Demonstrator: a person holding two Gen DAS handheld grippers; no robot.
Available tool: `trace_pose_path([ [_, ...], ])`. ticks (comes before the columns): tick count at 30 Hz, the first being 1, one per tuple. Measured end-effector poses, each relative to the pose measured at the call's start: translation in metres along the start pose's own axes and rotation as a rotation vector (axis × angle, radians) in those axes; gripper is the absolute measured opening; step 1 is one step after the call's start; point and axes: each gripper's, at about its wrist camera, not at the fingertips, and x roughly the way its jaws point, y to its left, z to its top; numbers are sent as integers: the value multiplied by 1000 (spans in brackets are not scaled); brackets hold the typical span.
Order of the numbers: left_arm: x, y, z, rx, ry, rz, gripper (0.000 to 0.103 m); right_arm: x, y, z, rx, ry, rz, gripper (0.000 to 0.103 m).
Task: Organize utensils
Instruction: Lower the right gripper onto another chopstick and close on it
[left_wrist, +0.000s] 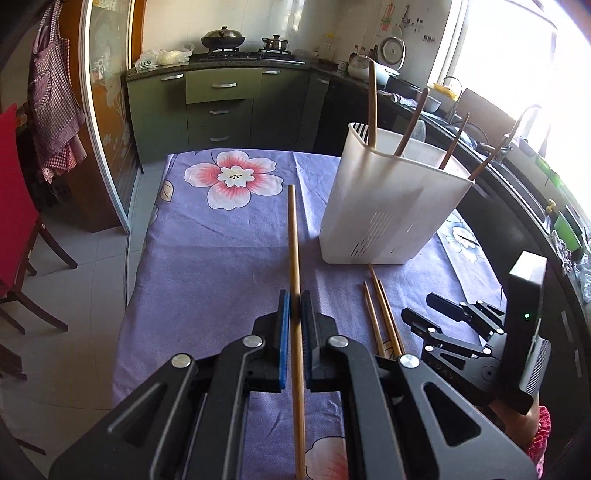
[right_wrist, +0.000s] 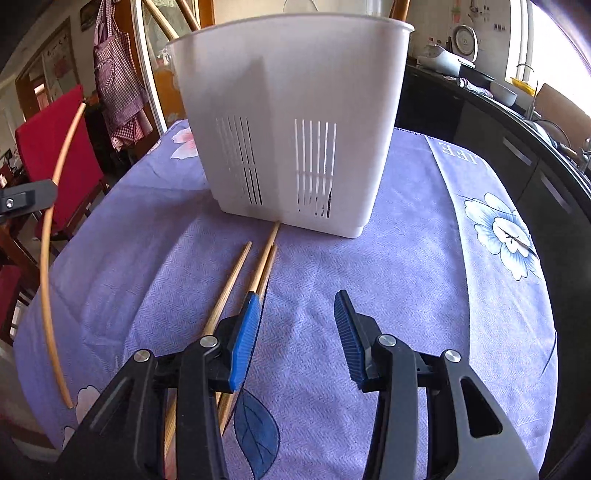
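Observation:
My left gripper (left_wrist: 294, 295) is shut on a wooden chopstick (left_wrist: 293, 236) and holds it above the purple floral tablecloth (left_wrist: 221, 258). The same chopstick shows at the left of the right wrist view (right_wrist: 48, 236). A white slotted utensil holder (left_wrist: 388, 206) stands on the table with several chopsticks (left_wrist: 410, 125) upright in it; it also shows in the right wrist view (right_wrist: 295, 122). Three chopsticks (right_wrist: 258, 266) lie on the cloth in front of the holder. My right gripper (right_wrist: 295, 306) is open and empty just right of them, low over the cloth.
A red chair (left_wrist: 14, 206) stands left of the table. Green kitchen cabinets (left_wrist: 221, 103) are beyond the table's far edge and a dark counter with a sink (left_wrist: 517, 177) runs along the right.

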Motion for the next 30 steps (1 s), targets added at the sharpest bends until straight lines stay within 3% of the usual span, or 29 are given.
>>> trace_pose_path([
  [18,3,7,-1,0,1,-20,6,14,20,6,-60,42,-48,43],
  [20,4,6,-2,4,2,-20,6,16,20,7,-59,58,-53,40],
  [22,4,4,-2,8,4,-22,6,20,20,7,-51,73,-41,28],
  [27,6,3,-2,9,8,-21,6,24,26,11,-59,83,-25,22],
  [30,6,2,-3,12,10,-24,6,26,24,13,-37,106,18,9],
])
